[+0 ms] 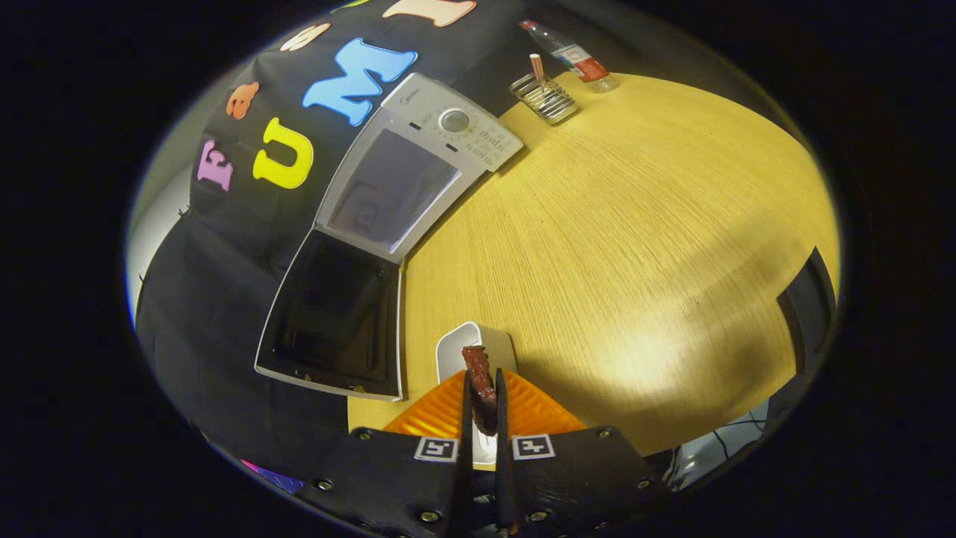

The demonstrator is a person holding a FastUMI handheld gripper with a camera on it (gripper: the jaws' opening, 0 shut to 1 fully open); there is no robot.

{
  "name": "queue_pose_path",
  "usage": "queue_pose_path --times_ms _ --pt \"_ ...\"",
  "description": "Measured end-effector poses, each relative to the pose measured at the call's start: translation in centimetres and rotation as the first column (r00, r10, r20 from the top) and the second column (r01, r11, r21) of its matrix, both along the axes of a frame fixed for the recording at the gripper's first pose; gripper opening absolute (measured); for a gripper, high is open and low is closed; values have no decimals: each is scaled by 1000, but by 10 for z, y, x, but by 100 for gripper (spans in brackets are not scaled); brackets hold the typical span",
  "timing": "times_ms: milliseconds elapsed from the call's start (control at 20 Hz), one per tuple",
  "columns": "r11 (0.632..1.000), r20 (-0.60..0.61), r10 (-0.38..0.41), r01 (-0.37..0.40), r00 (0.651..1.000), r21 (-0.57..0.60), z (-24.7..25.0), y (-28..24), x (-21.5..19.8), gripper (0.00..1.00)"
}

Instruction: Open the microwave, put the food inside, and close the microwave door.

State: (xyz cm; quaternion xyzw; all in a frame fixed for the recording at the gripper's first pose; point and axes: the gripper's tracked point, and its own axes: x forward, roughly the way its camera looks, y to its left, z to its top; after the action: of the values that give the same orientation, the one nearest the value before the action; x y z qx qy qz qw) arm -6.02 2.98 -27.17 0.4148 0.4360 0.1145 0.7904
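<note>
We have the microwave (418, 161) door (332, 317) open at ten o'clock and the tool (483, 407) clamped on the food (480, 385), so loading and closing remain.

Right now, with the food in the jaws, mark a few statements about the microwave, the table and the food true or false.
1. The microwave door is shut. False: it hangs wide open.
2. The gripper holds a dark reddish piece of food between its jaws. True.
3. The food already lies inside the microwave. False: it is clamped in the jaws, above a white dish.
4. A plastic bottle lies on the far side of the wooden table, near a wire rack. True.
5. The microwave's cavity holds a plate of food. False: no food shows inside it.
</note>
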Motion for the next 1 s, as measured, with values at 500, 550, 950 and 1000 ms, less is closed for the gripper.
queue_pose_path --times_ms 500,550,950,1000 --pt "1000 76 -22 24 997 -16 50 -4 -4 11" --pt "1000 99 -26 28 995 -12 58 -2 -1 11" --pt "999 195 -37 31 980 33 106 26 15 12" --pt "999 202 -29 21 979 42 110 32 20 11"
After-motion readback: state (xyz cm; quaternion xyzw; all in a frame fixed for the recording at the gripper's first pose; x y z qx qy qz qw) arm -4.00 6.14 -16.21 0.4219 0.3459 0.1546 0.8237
